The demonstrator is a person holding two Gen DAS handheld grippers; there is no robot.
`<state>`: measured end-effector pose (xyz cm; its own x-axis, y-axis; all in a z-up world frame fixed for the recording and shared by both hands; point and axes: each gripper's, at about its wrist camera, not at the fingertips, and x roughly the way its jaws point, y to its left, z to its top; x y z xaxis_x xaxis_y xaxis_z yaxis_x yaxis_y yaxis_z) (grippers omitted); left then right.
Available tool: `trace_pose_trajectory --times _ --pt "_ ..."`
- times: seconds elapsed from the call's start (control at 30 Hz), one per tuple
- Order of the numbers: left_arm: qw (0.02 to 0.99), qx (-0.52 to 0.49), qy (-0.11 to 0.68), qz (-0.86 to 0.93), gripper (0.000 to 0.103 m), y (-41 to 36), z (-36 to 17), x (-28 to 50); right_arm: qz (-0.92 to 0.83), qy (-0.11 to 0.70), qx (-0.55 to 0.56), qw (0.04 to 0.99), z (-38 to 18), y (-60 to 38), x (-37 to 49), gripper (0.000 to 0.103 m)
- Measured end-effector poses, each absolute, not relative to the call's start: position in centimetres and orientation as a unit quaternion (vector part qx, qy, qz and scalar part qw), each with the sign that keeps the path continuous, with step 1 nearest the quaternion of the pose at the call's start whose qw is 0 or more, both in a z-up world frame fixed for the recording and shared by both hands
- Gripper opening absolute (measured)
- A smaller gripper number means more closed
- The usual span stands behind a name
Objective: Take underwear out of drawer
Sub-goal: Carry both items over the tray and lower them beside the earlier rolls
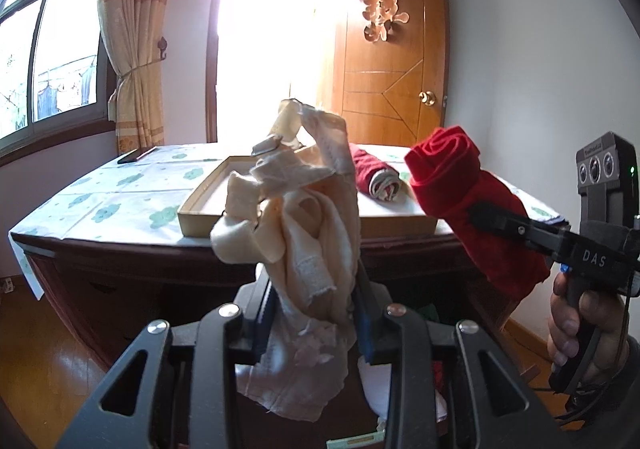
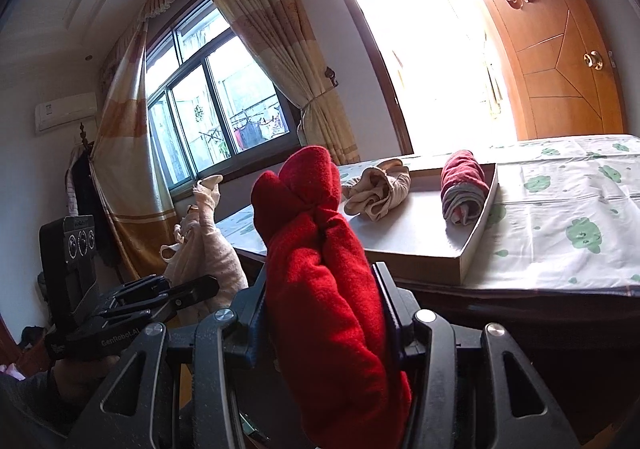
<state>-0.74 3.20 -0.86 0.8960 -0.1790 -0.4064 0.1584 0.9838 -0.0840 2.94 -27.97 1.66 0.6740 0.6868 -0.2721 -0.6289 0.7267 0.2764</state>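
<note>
Two rolls in the air: the left gripper (image 1: pixel 316 313) is pinching cream underwear (image 1: pixel 304 233), the right gripper (image 2: pixel 320 313) red underwear (image 2: pixel 320 269); two more are lying in the tray (image 2: pixel 472 249) on the desk (image 2: pixel 560 249).

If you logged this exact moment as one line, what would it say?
left gripper: shut on cream underwear | right gripper: shut on red rolled underwear | both raised before table | cardboard tray: beige roll, dark red roll inside

held underwear, left (image 1: pixel 304 233): cream, pale beige
held underwear, right (image 2: pixel 320 269): bright red
roll in tray (image 2: pixel 460 185): dark red, grey and white inside
tray (image 1: pixel 400 227): tan cardboard
tablecloth (image 2: pixel 560 209): white, green blotches
door (image 1: pixel 392 61): orange-brown wood
curtain (image 1: pixel 132 29): yellow, orange bands
</note>
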Motion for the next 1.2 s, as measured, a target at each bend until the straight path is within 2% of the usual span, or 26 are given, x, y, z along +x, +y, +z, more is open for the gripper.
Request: trace_pose_trajectory --times 0.83,1.2 --pt "0.969 0.012 0.230 -0.093 0.033 4.4 6.3 10.7 0.342 0.235 0.149 0.897 7.0 -28.6 13.2 0.049" --pt "0.962 0.026 0.262 -0.070 0.033 5.9 6.6 17.6 0.323 0.248 0.150 0.901 8.9 -26.5 17.9 0.049"
